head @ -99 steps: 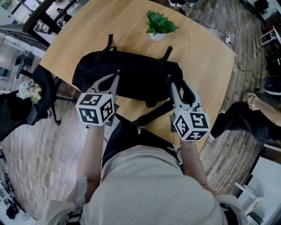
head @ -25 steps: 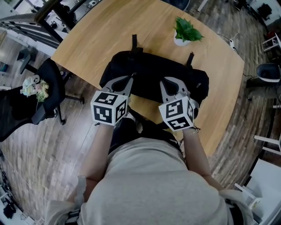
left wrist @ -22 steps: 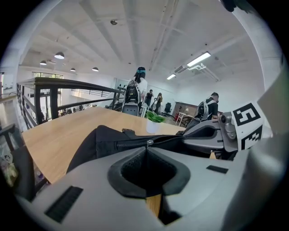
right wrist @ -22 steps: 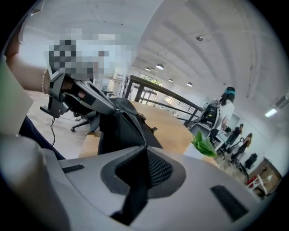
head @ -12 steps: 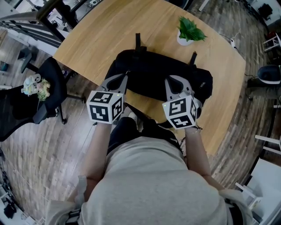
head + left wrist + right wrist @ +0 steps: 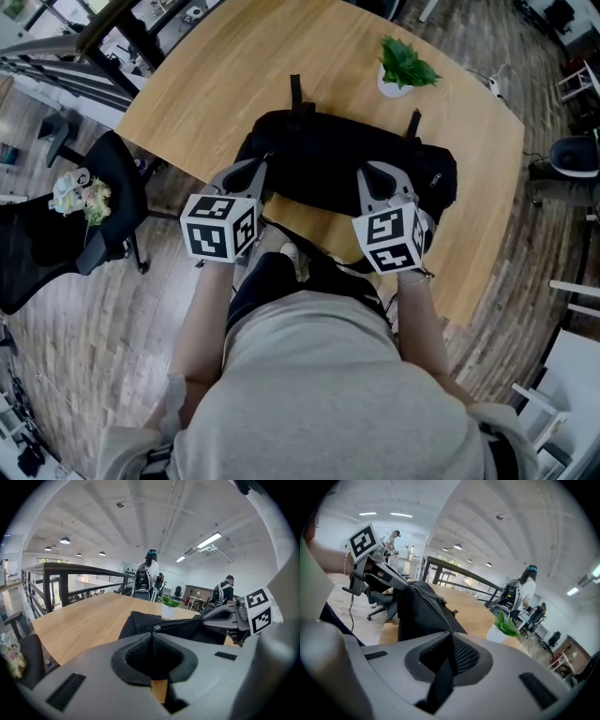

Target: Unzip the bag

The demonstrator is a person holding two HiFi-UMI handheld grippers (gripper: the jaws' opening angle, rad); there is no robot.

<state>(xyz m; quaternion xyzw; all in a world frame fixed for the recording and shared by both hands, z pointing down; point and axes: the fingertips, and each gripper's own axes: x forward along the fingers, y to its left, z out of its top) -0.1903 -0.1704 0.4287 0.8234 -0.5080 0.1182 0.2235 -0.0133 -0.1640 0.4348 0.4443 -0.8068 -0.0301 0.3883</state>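
A black bag [image 6: 337,155] lies across the near part of the wooden table [image 6: 216,75]. My left gripper [image 6: 255,167] is at the bag's left end. In the left gripper view, the left gripper [image 6: 151,633] is shut with the small metal zipper pull [image 6: 156,628] at its tips. My right gripper [image 6: 370,171] is over the bag's right half. The right gripper view shows the right gripper [image 6: 451,637] shut on a black strap [image 6: 440,681] of the bag. The zipper line [image 6: 436,609] runs along the top of the bag between the two grippers.
A small potted plant [image 6: 401,66] stands on the table behind the bag's right end. A black office chair [image 6: 66,225] is on the floor to the left, and the table's near edge is at my legs. People stand far off in the room.
My left gripper has moved left along the top of the bag towards its left end. My right gripper has stayed on the bag's right half.
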